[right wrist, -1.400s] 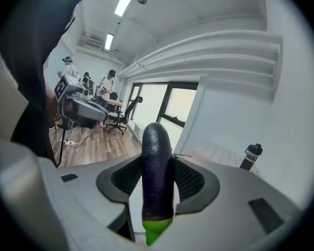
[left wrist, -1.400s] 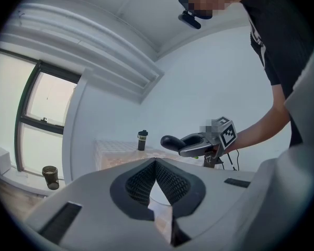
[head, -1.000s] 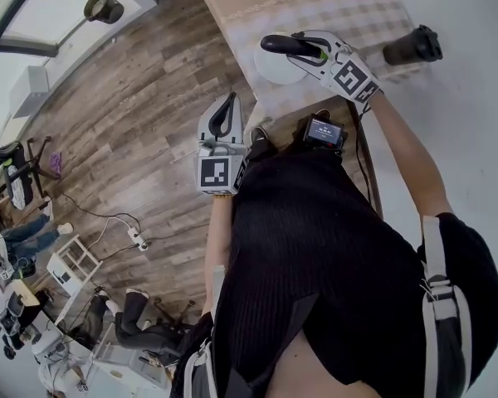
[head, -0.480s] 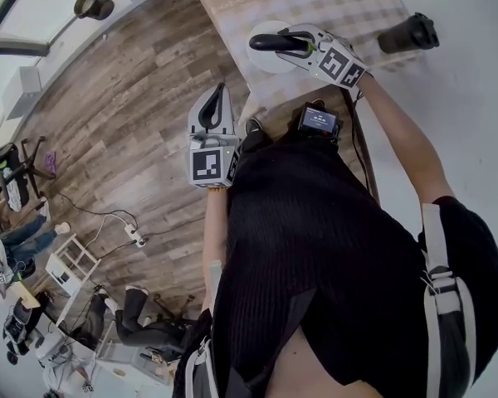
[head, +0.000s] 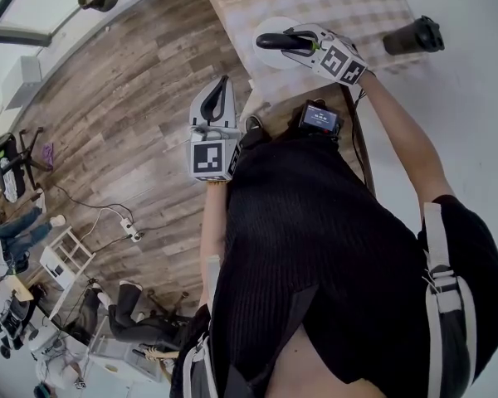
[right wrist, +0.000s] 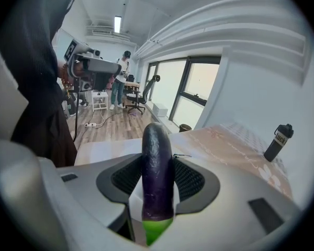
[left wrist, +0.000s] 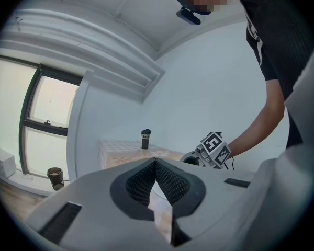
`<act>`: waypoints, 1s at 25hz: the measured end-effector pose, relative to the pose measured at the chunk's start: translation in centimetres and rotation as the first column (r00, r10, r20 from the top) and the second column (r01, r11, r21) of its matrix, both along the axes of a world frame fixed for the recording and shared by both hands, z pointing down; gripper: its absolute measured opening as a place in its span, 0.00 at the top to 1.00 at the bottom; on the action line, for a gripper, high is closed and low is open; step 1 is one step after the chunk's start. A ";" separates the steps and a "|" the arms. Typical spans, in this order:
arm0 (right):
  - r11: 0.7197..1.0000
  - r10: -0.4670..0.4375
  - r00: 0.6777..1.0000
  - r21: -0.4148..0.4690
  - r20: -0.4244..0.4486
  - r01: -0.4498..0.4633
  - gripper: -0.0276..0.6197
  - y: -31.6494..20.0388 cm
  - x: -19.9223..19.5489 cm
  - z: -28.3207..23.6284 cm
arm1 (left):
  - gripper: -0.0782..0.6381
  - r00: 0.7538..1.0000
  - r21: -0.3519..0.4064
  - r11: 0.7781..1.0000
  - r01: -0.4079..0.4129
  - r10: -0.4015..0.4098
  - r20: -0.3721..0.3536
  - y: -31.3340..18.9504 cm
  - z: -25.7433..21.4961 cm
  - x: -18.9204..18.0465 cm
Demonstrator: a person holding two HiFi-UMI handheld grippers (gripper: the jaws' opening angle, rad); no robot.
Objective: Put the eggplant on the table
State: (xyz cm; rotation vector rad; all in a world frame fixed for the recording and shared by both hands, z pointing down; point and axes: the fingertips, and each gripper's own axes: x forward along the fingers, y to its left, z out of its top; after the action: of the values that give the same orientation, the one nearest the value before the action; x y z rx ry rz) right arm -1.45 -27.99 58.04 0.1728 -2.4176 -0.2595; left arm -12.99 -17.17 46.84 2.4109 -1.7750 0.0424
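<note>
While the right gripper (head: 292,40) clamps the eggplant (head: 274,40) in its fingers above a white plate (head: 266,59) at the near edge of the tabletop (head: 349,7), upper middle, the left gripper (head: 222,94), fingers together and empty, hangs over open floor (head: 124,114) left of that edge.

- The eggplant (right wrist: 157,166), at the centre of the right gripper view, is glossy dark purple with a bright green stem end.
- Both the right gripper (right wrist: 158,182) and left gripper (left wrist: 156,166) have pale grey shells and black ribbed pads.
- The marker cubes (head: 342,60) bear black-and-white squares.
- The tablecloth (head: 357,7), at the top of the head view, is beige-checked with a pale floral border.
- The plate (head: 270,55) is white.
- The bottle (right wrist: 278,143), at the right, is black with white print.
- The floor (head: 124,123) is grey-brown wood planking.
- The person's top (head: 332,247) is black ribbed knit.
</note>
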 end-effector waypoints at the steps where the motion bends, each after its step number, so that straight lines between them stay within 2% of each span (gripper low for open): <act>1: 1.000 -0.002 1.000 0.000 -0.008 0.002 0.66 0.0 0.0 0.2 | 0.89 1.000 -0.002 1.000 0.003 -0.003 0.002 0.1 0.0 -0.1; 19: 0.997 -0.055 0.989 0.048 -0.137 0.062 0.66 0.1 -0.3 2.6 | 0.89 1.000 0.018 1.000 0.014 -0.014 -0.003 0.7 0.0 -0.9; 25: 0.998 -0.046 0.989 0.041 -0.144 0.052 0.66 0.1 -0.1 2.9 | 0.89 1.000 0.013 1.000 0.014 -0.014 -0.007 0.8 0.0 -1.0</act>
State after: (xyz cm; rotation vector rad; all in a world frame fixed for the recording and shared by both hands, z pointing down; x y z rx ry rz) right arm -1.51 -27.93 60.90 0.1113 -2.2771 -0.3374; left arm -13.99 -16.39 46.89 2.4048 -1.7946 0.0215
